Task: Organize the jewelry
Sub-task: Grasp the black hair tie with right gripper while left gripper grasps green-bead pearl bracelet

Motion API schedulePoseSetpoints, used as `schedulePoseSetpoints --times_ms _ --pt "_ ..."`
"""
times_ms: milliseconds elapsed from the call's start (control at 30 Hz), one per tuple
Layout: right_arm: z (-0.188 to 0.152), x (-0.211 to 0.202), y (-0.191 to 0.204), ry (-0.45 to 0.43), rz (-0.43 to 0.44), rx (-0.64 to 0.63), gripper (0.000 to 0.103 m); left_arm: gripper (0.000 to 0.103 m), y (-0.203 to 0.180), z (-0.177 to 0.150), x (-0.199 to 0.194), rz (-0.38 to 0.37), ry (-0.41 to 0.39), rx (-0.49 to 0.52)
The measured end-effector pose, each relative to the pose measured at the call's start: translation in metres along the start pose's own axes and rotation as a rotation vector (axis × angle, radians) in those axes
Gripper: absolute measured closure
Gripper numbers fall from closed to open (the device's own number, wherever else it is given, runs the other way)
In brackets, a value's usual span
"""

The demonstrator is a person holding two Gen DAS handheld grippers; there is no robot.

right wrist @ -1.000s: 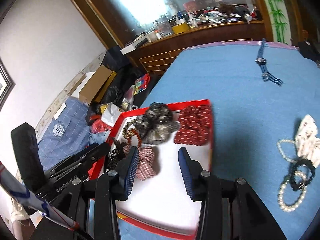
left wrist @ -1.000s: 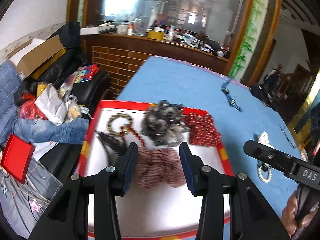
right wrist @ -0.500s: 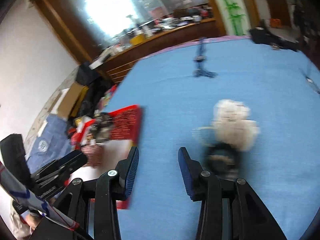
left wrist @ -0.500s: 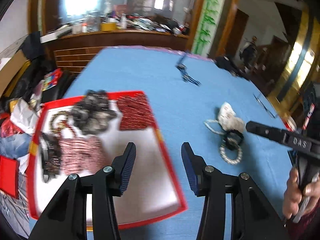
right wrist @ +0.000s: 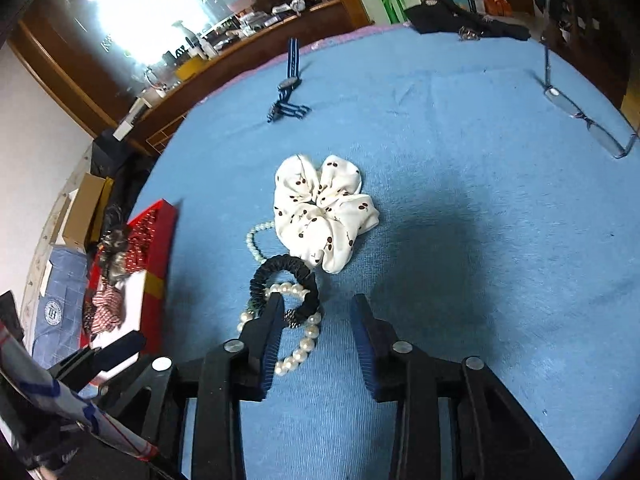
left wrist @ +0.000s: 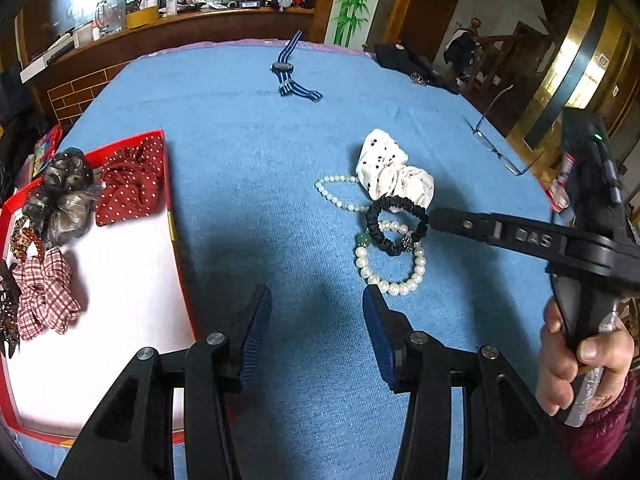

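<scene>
My left gripper (left wrist: 316, 300) stands open over bare blue cloth, between the red tray (left wrist: 170, 204) and a small pile of jewelry. The pile holds a white spotted scrunchie (left wrist: 394, 178), a black hair tie (left wrist: 396, 228), a pearl bracelet (left wrist: 390, 280) and a thin pearl string (left wrist: 334, 192). My right gripper (right wrist: 318, 304) hangs just above the pile with its jaws closing. Its left finger covers part of the black hair tie (right wrist: 282, 270) and the pearl bracelet (right wrist: 304, 344). Parts of both lie between the pads, which do not press on them. The white scrunchie (right wrist: 320, 216) lies just beyond.
The tray holds a red dotted scrunchie (left wrist: 132, 184), a grey one (left wrist: 64, 200), a checked one (left wrist: 44, 300) and beads at its left edge. A striped watch (left wrist: 290, 72) lies far back. Glasses (left wrist: 500, 148) sit at the right. Dark cloth (right wrist: 460, 20) lies at the far edge.
Both views have swung from the red tray rightward to the jewelry pile on the blue cloth. Both grippers have sunk closer to the table, and the right jaws have narrowed.
</scene>
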State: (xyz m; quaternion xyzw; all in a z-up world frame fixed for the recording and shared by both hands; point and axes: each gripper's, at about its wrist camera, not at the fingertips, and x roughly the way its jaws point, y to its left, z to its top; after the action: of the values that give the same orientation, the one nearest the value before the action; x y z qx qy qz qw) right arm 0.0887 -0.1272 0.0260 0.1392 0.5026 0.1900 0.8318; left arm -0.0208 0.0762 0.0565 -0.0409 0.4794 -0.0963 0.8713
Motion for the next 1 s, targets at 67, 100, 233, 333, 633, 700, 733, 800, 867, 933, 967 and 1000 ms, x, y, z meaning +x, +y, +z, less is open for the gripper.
schedulePoseSetpoints --times_ms 67,100,233,333,633,700,733,800,867,933,967,1000 --pt "0.002 0.01 0.003 0.009 -0.007 -0.009 0.072 0.057 0.002 0.0 0.003 -0.001 0.006 -0.005" --pt "0.003 0.014 0.004 0.014 -0.015 -0.012 0.074 0.057 0.003 0.0 0.003 -0.001 0.01 -0.008" --pt "0.004 0.029 0.006 0.024 -0.014 -0.022 0.094 0.057 0.006 0.003 0.008 -0.01 0.023 -0.02" --pt "0.0 0.009 0.0 -0.054 -0.002 -0.007 0.095 0.057 0.004 0.009 0.011 -0.015 0.03 -0.01" --pt "-0.006 -0.045 -0.034 -0.257 0.124 0.041 0.095 0.058 -0.022 0.029 0.052 -0.033 0.101 0.003" --pt "-0.006 -0.043 -0.036 -0.254 0.138 0.051 0.094 0.058 -0.029 0.031 0.062 -0.03 0.12 0.009" --pt "-0.006 -0.043 -0.037 -0.254 0.142 0.051 0.094 0.058 -0.032 0.032 0.067 -0.02 0.124 0.015" --pt "-0.006 -0.045 -0.037 -0.259 0.142 0.049 0.094 0.062 -0.037 0.034 0.073 -0.002 0.134 0.023" --pt "-0.007 -0.048 -0.037 -0.266 0.156 0.047 0.094 0.067 -0.04 0.034 0.077 0.003 0.135 0.028" --pt "-0.007 -0.05 -0.037 -0.278 0.159 0.043 0.094 0.077 -0.044 0.035 0.078 0.026 0.127 0.039" --pt "-0.007 -0.051 -0.036 -0.281 0.161 0.04 0.094 0.088 -0.045 0.035 0.079 0.028 0.127 0.039" --pt "-0.008 -0.051 -0.036 -0.281 0.164 0.04 0.094 0.095 -0.046 0.035 0.08 0.033 0.124 0.041"
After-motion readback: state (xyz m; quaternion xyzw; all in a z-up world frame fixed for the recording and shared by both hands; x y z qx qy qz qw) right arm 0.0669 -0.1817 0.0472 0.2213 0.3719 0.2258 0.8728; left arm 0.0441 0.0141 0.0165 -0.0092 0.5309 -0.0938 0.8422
